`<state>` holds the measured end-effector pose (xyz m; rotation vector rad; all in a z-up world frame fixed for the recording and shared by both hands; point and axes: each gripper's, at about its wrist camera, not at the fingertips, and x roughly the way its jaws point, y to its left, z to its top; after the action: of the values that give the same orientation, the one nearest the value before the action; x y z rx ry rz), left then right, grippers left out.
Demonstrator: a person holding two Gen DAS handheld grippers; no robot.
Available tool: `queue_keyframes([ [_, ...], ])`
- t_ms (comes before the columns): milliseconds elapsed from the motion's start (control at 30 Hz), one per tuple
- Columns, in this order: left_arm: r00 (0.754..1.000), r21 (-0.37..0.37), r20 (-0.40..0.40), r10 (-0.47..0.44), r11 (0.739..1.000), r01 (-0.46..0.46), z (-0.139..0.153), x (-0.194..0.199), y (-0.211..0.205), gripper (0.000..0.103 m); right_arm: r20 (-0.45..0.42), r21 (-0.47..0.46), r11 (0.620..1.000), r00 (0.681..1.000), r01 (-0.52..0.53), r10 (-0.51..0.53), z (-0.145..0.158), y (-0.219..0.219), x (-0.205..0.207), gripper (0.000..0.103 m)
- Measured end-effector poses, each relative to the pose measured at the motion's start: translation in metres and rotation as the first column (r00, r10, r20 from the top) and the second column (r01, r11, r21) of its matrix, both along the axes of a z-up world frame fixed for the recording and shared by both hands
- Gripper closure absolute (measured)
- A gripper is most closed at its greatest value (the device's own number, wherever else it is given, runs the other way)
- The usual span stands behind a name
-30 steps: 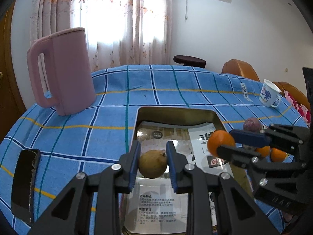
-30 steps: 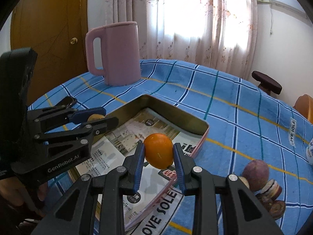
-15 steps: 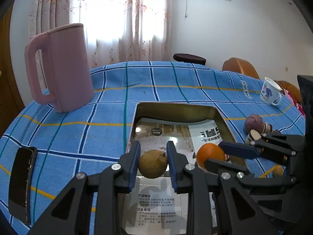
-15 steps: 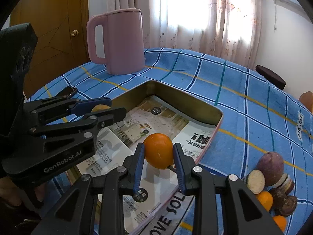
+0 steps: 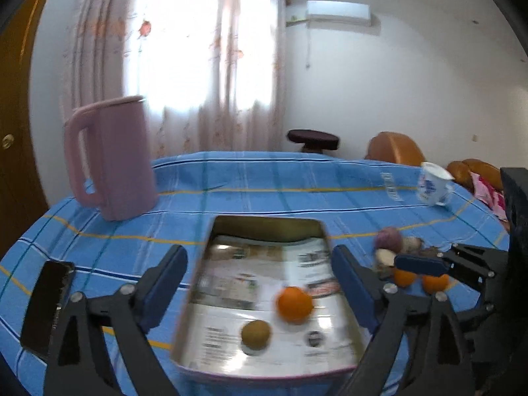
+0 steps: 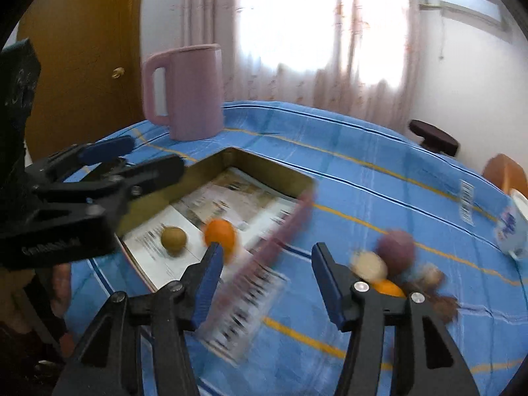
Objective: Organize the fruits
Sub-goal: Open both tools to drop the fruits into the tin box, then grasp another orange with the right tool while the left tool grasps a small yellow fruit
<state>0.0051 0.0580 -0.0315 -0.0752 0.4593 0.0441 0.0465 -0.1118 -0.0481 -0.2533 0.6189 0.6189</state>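
Observation:
A rectangular tin tray (image 5: 267, 226) lined with newspaper sits on the blue checked tablecloth. An orange (image 5: 294, 304) and a brown-green round fruit (image 5: 256, 333) lie inside it; both also show in the right wrist view, the orange (image 6: 220, 237) and the brown fruit (image 6: 173, 240). My left gripper (image 5: 260, 283) is open and empty above the tray. My right gripper (image 6: 264, 277) is open and empty over the tray's right rim (image 6: 280, 231). A pile of loose fruit, a purple one (image 6: 395, 248), a cut one (image 6: 369, 266) and an orange one (image 6: 386, 287), lies right of the tray.
A pink jug (image 5: 112, 158) stands at the back left. A black phone (image 5: 46, 307) lies at the left table edge. A white and blue cup (image 5: 432, 184) stands at the far right. Chairs and a stool (image 5: 312, 137) are behind the table.
Both grippers opened and let go of their fruit: the brown fruit and the orange now lie in the tray. Both grippers have pulled back and up; the views are motion blurred.

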Motion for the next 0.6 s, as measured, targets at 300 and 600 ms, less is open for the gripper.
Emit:
queue_keyframes([
  [300,0.991,0.045,-0.011,-0.131,0.990,0.131,-0.007,0.002,-0.066,0.000,0.008,-0.026,0.952,0.953,0.304,-0.304,-0.014,-0.101,0.009,0.041],
  [600,0.986,0.064,-0.049,-0.157,0.985,0.160,-0.011,0.009,-0.091,0.000,-0.117,-0.022,0.959,0.952,0.283,-0.284,-0.036,-0.097,0.034,0.040],
])
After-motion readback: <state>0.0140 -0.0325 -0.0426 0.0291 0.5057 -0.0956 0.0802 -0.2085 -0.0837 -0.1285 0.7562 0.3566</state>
